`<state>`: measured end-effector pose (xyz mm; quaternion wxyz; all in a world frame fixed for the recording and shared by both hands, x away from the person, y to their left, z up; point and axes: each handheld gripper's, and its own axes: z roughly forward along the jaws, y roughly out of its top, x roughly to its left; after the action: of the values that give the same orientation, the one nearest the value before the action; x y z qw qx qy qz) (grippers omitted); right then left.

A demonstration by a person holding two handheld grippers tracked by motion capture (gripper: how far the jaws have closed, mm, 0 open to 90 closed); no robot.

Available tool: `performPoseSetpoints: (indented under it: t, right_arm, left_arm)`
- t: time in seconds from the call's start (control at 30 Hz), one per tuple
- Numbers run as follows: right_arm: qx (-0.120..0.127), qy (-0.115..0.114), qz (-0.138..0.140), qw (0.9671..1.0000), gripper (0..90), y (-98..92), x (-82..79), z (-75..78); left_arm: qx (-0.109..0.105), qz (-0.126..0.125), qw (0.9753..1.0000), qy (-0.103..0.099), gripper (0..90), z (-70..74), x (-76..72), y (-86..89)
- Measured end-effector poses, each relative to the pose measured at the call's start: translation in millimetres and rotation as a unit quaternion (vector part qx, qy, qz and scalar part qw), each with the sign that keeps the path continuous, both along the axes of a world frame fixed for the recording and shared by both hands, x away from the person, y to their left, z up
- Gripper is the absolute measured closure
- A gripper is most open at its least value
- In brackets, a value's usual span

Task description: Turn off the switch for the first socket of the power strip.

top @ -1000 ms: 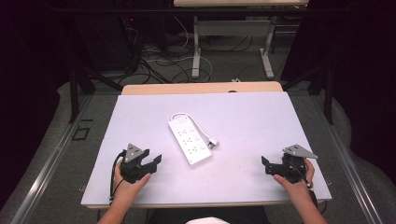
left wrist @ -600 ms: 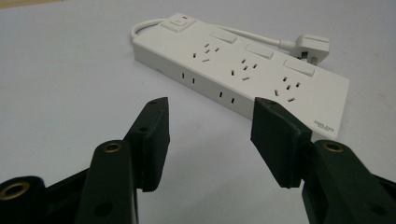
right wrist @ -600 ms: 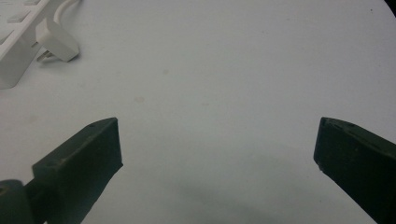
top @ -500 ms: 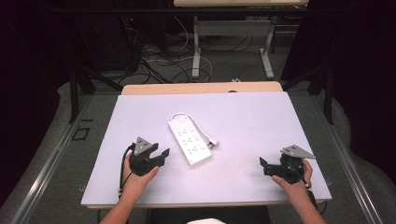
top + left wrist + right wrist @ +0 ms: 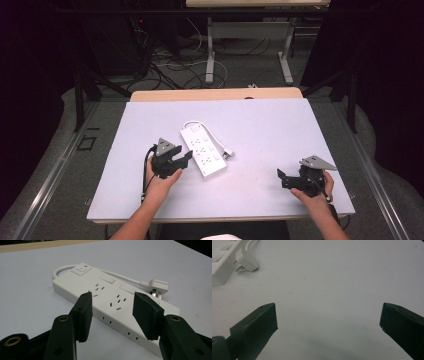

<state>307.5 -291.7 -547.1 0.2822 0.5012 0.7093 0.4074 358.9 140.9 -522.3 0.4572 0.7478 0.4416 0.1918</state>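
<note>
White plastic power strip (image 5: 202, 151) on matte table (image 5: 270, 125), left gripper (image 5: 184, 159) jaws apart beside it, right gripper (image 5: 281, 176) jaws wide

white pwr strip (image 5: 202, 150) w/ cord, plug (image 5: 228, 153) on table (image 5: 280, 125).

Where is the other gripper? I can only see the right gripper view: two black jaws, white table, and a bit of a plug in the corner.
Observer: The left gripper is beside the white power strip, open and pointing at its long side.
Operator: Is it touching the strip?
Observer: Not that I can see. In the left gripper view the jaws stand apart with the strip lying just beyond them.
Operator: Does the strip have a switch?
Observer: Yes, a rocker switch sits at the far end, where the cord comes out and runs along the far side to the plug.
</note>
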Motion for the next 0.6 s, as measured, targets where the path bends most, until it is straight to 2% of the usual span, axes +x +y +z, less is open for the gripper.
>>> performPoseSetpoints:
  t: [0.5, 0.6]
  right_arm:
    - [0.003, 0.006, -0.003, 1.0, 1.0, -2.3, 0.7, -1.1]
    - [0.005, 0.004, -0.009, 0.9999, 1.1, -2.3, 0.2, -0.3]
  left_arm:
    - [-0.024, -0.009, 0.9993, 0.027, 55.1, 3.0, 16.8, -22.4]
    - [-0.029, -0.011, 0.9989, 0.035, 55.1, 8.2, 20.7, -28.5]
